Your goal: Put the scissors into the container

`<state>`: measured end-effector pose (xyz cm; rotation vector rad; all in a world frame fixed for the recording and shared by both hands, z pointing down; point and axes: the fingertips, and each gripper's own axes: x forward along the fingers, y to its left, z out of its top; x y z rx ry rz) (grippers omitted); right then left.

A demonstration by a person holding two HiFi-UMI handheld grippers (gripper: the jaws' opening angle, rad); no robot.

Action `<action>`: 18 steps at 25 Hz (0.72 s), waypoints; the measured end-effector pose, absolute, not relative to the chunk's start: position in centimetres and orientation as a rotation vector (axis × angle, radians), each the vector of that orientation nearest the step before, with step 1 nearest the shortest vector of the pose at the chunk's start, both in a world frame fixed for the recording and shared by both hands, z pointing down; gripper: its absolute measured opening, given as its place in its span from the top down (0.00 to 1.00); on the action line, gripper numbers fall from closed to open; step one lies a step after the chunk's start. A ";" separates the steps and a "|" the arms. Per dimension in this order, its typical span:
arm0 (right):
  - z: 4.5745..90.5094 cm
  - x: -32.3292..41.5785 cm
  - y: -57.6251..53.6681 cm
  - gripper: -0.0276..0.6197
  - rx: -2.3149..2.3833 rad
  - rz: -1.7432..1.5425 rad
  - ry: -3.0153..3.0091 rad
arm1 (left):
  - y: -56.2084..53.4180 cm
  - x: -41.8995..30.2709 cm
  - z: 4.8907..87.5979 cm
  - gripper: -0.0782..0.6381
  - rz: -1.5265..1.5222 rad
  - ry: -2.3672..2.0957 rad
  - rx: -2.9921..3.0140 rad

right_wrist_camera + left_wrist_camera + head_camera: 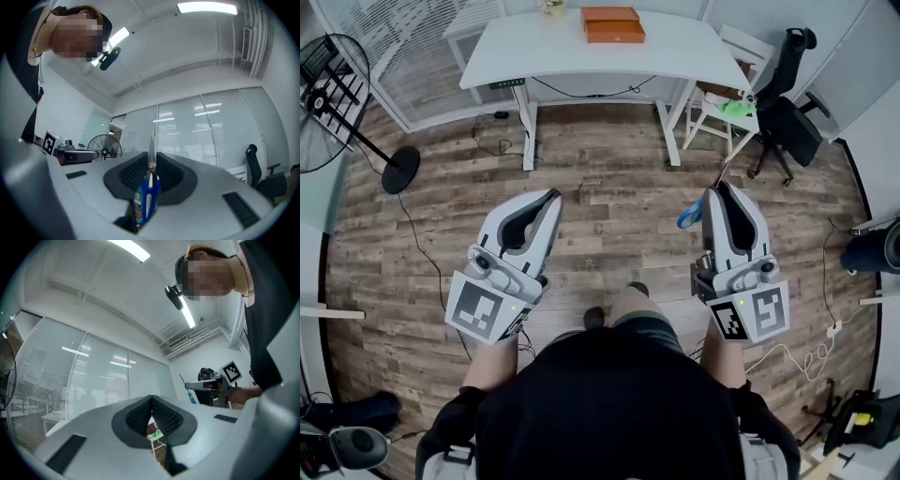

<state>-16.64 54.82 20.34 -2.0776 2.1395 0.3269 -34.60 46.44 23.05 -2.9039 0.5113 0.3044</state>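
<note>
Near the body, both grippers are held side by side above the floor [609,178], jaws tilted forward and up. The left gripper [152,399] has its jaws pressed together, while the right gripper [152,157] pinches the scissors [149,192], blue handles low and the thin blade rising past the jaws. Far ahead and well apart from them, an orange box [613,25] lies on a white table [675,47], its inside unseen.

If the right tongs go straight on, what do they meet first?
Nothing close: the right tongs, shut on the blue-handled steel scissors, aim across open room at the far glass wall with white blinds; depth unclear.
</note>
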 end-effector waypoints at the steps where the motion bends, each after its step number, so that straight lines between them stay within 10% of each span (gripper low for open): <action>1: 20.3 -16.7 54.7 0.86 -2.078 0.330 2.147 | 46.4 -34.5 23.1 0.87 0.307 0.505 -2.908; 18: 20.0 -14.1 50.4 0.86 -2.098 0.372 2.152 | 43.2 -30.8 22.8 0.87 0.311 0.442 -2.904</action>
